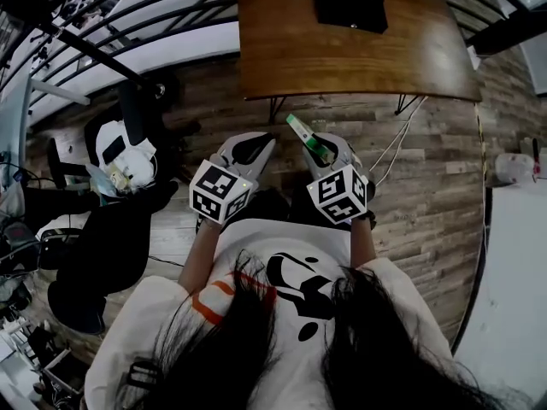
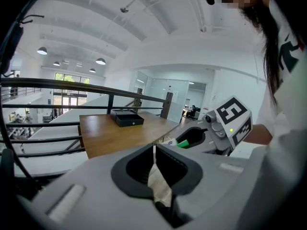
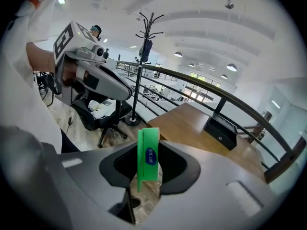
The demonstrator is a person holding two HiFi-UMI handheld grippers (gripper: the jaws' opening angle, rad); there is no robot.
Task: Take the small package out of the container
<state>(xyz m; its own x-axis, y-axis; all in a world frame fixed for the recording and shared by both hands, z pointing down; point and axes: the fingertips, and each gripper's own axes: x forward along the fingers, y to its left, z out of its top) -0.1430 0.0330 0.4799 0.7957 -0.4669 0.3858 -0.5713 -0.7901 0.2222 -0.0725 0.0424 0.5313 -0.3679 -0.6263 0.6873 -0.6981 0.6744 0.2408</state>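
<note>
Wooden table (image 1: pixel 359 58) carries a black box (image 1: pixel 349 0); well apart from it, near the person's chest, the right gripper (image 1: pixel 327 150) is clamped on the green package (image 3: pixel 148 158). Left gripper (image 2: pixel 154 151) jaws are together, empty. The package looks light, thin and crushable: grip its flat faces

A small green package (image 3: pixel 148 162) with a blue oval label stands upright, clamped between the jaws of the right gripper (image 1: pixel 327 150), in the air off the near edge of a wooden table (image 1: pixel 282 49). The container (image 1: pixel 349 0), a flat black box, sits well apart near the table's far edge.
</note>
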